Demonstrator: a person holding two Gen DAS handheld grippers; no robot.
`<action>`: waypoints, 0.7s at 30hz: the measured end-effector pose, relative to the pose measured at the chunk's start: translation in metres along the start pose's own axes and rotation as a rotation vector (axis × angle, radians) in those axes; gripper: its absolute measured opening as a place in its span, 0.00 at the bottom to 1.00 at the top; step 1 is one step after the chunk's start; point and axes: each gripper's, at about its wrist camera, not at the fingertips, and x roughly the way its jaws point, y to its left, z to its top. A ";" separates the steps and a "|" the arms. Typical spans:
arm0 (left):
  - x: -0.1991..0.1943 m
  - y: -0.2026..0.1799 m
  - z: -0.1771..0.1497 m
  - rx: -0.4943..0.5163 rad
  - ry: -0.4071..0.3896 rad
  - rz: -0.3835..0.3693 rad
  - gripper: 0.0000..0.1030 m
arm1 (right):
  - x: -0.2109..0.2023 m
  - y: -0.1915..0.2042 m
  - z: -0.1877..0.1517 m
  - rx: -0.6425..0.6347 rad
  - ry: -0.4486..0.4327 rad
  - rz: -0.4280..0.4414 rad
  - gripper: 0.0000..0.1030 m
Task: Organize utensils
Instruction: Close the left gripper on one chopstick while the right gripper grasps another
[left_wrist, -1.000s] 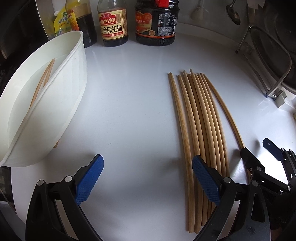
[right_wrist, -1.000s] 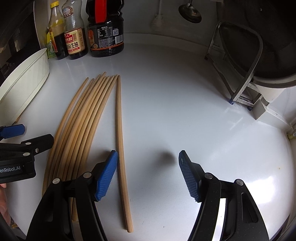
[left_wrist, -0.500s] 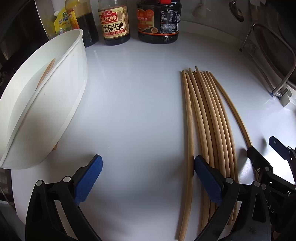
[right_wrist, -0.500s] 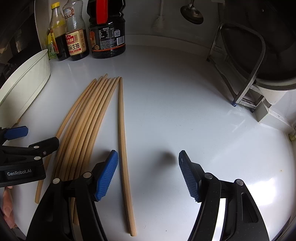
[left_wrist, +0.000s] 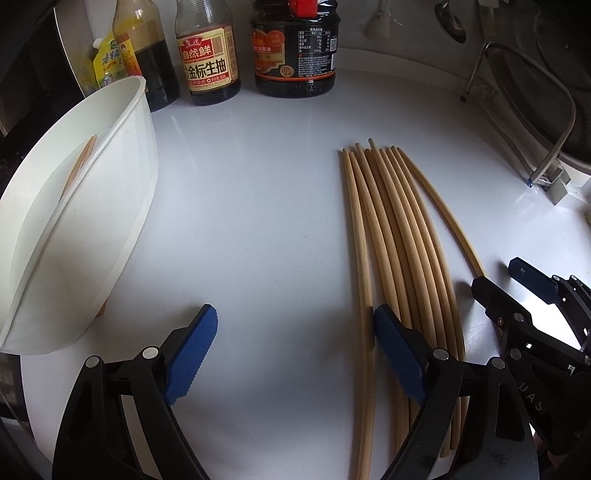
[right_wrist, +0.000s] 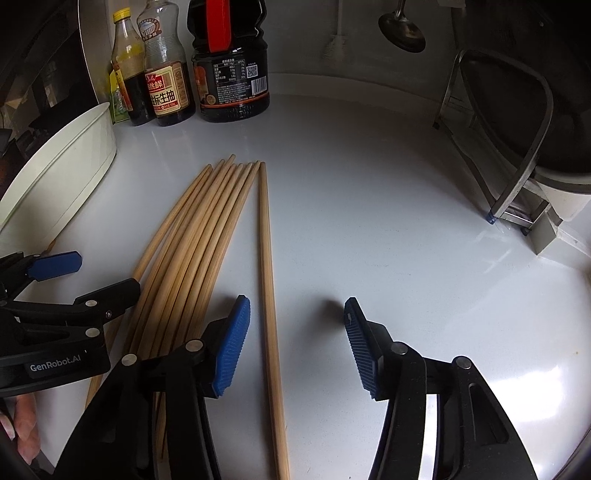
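Now, in the left wrist view, the left gripper (left_wrist: 291, 343) has its jaws fairly wide and has just been closing them a bit. One chopstick (left_wrist: 360, 258) lies just inside its right blue pad, which touches it or nearly does; nothing is pinched. The bunch of chopsticks (left_wrist: 402, 240) lies just outside that pad, running long-ways from the near edge of the worktop (left_wrist: 258, 203) toward the bottles (left_wrist: 210, 51) at the back. A white bowl (left_wrist: 74, 229) sits at the left edge with a stick or two inside. In the right wrist view, the right gripper (right_wrist: 295, 339) has its jaws about half open and has just been closing them. A lone chopstick (right_wrist: 267, 258) lies between its pads, close to the left one, not squeezed yet. It points straight away from the gripper toward the back. The bunch is just left of that pad, and the left gripper is farther left. Each hand looks ready to pinch the stick nearest to it, and the bowl is closer to the left hand.
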 end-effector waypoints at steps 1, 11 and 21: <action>-0.001 -0.001 0.000 0.005 -0.003 -0.002 0.79 | 0.000 0.002 0.001 -0.011 0.001 0.007 0.40; -0.010 -0.018 -0.002 0.073 -0.014 -0.042 0.23 | 0.001 0.018 0.004 -0.075 -0.001 -0.002 0.06; -0.010 -0.006 0.000 0.031 0.025 -0.094 0.07 | 0.001 0.010 0.005 -0.013 0.034 0.027 0.06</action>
